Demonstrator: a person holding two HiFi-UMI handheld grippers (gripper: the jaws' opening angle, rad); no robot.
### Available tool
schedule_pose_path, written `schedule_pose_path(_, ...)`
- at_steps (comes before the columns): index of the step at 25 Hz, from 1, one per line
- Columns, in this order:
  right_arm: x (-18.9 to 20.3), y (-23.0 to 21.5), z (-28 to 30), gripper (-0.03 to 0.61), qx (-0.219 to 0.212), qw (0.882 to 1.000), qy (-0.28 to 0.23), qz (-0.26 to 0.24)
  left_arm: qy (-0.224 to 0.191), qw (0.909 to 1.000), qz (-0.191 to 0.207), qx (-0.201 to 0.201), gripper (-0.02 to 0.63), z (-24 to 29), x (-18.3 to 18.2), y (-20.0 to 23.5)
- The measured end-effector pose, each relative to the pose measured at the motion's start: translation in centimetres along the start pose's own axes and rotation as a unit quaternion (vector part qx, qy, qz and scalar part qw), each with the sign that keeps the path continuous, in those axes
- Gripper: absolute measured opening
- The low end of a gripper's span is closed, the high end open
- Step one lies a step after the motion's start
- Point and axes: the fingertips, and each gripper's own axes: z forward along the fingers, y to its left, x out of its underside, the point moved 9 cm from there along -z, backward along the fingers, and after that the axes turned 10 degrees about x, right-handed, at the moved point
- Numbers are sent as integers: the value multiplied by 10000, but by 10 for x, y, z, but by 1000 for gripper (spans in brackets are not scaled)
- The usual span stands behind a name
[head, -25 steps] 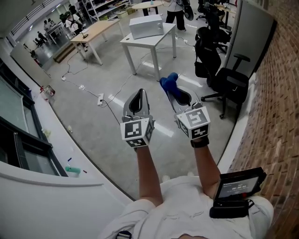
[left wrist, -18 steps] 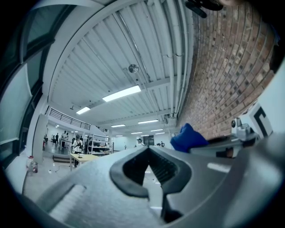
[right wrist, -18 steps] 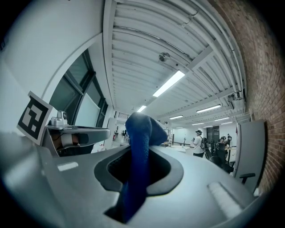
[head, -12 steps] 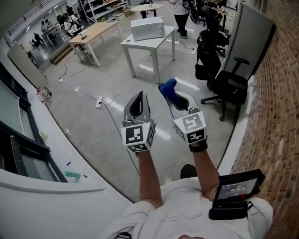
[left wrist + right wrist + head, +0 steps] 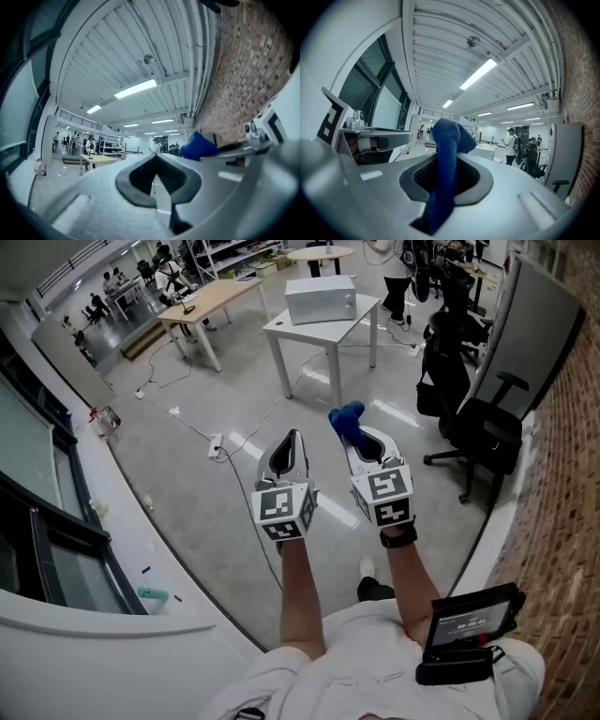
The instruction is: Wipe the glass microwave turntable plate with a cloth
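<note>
My right gripper is shut on a blue cloth, which bunches out past the jaw tips. In the right gripper view the cloth runs up through the closed jaws of the right gripper. My left gripper is shut with nothing in it, its jaws pressed together in the left gripper view, where the cloth shows off to the right. Both grippers are held side by side at waist height over the floor. A grey microwave stands on a white table ahead. No glass turntable plate is visible.
A wooden table stands left of the white one, with cables and a power strip on the floor. Black office chairs line the right side by a brick wall. A white curved ledge runs along the left. People stand far back.
The whole scene has shifted right and slightly down in the head view, with the white table and microwave a little closer. Both grippers keep the same pose and grip.
</note>
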Motion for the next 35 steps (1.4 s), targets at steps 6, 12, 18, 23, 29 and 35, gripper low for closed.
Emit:
schedule_pose_path(6, -19, -42, 63, 63, 72, 9995, -193, 220, -14, 9996, 285, -83, 3, 70, -12, 14)
schedule_pose_path(12, -18, -87, 109, 63, -77, 9991, -263, 312, -51, 9997, 235, 6, 4, 139, -8, 17)
schedule_pose_path(18, -5, -120, 145, 64, -201, 9986, -142, 471, -24, 9995, 322, -19, 3, 183, 6, 13)
schedule_pose_path(23, 8, -124, 168, 64, -369, 9980, 16, 504, 70, 9995, 273, -169, 3, 202, 15, 27)
schedule_pose_path(29, 27, -131, 212, 64, -299, 9981, 164, 512, 163, 9996, 212, -35, 3, 243, 40, 49)
schedule_pose_path(35, 21, -143, 284, 64, -53, 9993, 232, 286, 69, 9999, 7, 112, 4, 307, 54, 100)
